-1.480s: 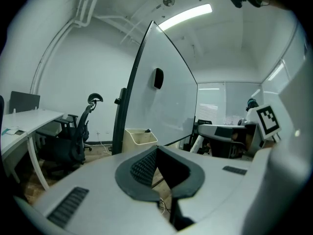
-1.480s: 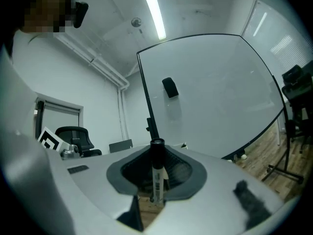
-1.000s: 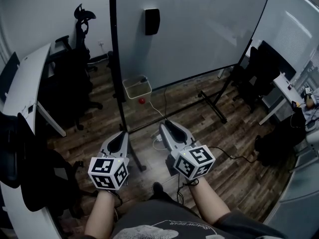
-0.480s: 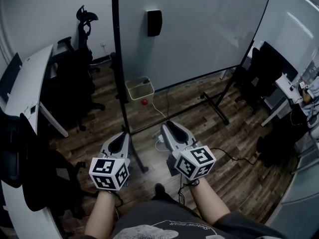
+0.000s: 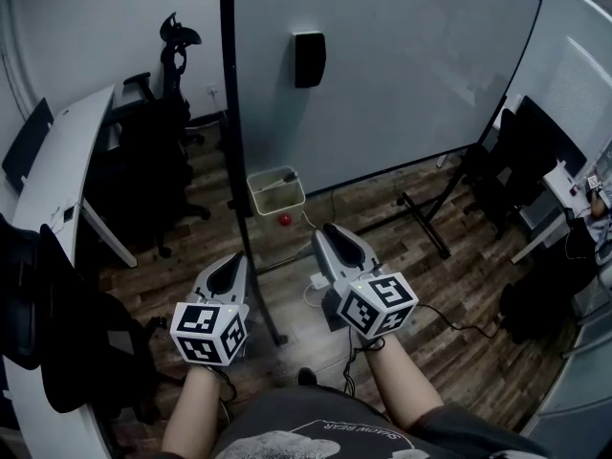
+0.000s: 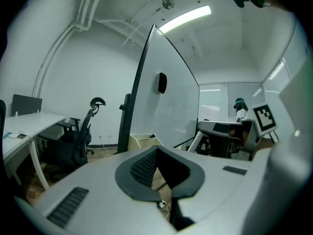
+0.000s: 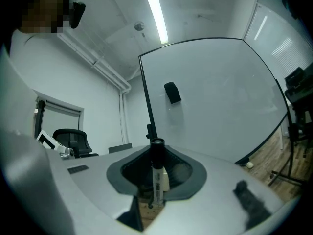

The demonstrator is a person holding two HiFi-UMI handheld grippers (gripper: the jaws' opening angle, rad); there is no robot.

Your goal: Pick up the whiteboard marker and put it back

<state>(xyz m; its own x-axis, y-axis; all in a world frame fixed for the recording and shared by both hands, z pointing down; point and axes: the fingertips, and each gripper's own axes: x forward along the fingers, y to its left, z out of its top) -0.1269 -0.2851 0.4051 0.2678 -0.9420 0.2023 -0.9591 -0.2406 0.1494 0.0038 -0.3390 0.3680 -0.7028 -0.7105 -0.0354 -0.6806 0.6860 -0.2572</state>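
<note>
A black-capped whiteboard marker with a white printed barrel (image 7: pixel 157 173) was held upright between the dark ribbed pads of the right gripper (image 7: pixel 157 155), whose jaws were closed on the barrel below the cap, the cap standing clear above them. The left gripper (image 6: pixel 156 153) was seen with its jaws drawn together at the tips and nothing between them. In the head view both grippers were held low in front of the person, above a dark wood-plank floor (image 5: pixel 459 285), with the large white whiteboard on a black wheeled stand (image 5: pixel 402 75) beyond them and a black rectangular eraser (image 5: pixel 309 59) stuck high on its face. A pale open box (image 5: pixel 276 191) was seen at the foot of the board's left post, with a small red ball (image 5: pixel 284 219) on the floor just near it. The pick-up was judged done and the return not yet begun. The box was judged the likely resting place, though this could not be confirmed. For a clean return, the marker should be carried far and slightly left, lowered over the box opening with the barrel kept steady, and released only once it was inside the rim, so that it would not be dropped onto the floor.
</note>
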